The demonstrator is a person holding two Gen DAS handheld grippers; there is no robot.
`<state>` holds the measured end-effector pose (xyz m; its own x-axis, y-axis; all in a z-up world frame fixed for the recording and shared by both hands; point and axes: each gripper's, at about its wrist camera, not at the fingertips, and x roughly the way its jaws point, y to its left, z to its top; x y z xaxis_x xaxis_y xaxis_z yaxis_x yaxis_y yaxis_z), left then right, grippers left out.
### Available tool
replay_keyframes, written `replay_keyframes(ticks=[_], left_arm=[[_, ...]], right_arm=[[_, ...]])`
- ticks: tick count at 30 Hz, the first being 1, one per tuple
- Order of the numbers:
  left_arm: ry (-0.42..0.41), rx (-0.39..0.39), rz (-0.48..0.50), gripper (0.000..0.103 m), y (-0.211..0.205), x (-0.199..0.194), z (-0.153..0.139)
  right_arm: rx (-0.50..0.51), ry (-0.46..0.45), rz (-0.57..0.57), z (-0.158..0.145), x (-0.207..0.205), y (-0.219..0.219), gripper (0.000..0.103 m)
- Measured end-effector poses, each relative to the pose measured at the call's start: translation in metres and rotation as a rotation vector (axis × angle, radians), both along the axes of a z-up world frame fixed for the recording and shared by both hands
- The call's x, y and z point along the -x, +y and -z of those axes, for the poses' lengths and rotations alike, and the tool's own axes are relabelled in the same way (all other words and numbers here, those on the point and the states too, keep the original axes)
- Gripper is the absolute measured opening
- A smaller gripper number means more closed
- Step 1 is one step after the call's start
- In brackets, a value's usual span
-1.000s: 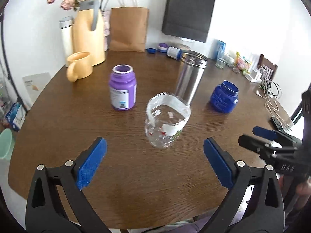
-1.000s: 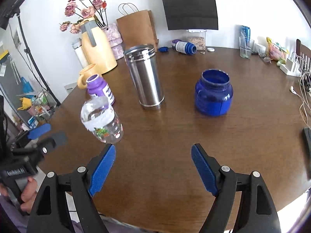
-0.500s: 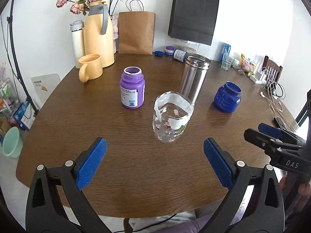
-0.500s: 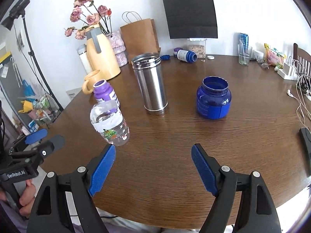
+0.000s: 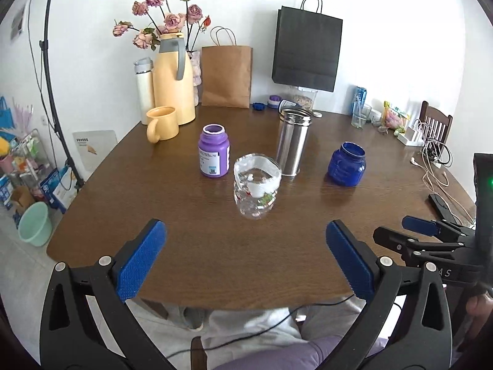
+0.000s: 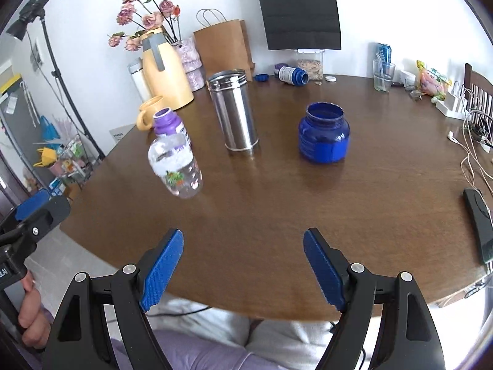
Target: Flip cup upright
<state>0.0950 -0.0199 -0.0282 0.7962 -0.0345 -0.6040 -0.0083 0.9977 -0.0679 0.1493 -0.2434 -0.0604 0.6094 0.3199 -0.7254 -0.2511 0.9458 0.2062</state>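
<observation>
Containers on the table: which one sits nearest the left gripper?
The clear plastic cup, directly ahead of the left gripper; the purple jar and steel canister stand farther back.

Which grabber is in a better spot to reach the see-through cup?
Probably the left gripper: the clear plastic cup sits straight ahead between its open jaws. From the right gripper, the cup lies off to the side.

I can't read the purple bottle's (image 5: pixel 214 155) label; in the right wrist view the clear cup (image 6: pixel 175 169) hides its lower half.
</observation>
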Motion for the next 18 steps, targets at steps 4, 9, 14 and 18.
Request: replay_keyframes(ticks=[4,9,14,18], left_arm=[[0.020,0.014,-0.009,0.103,-0.005,0.016,-0.003],[-0.014,-0.007,-0.008,0.103,-0.009,0.054,-0.013],[-0.067,-0.050,0.008,0.103,-0.014,0.074,-0.019],[-0.052,-0.022,-0.013,0.103,-0.007,0.073,-0.015]], right_arm=[[0.006,0.005,-0.018,-0.006,0.020,-0.002,0.084],[0.034,-0.050,0.006,-0.031,0.065,-0.005,0.084],[0.049,-0.071,-0.014,-0.040,0.095,0.002,0.084],[0.043,-0.067,-0.025,-0.040,0.092,0.008,0.084]])
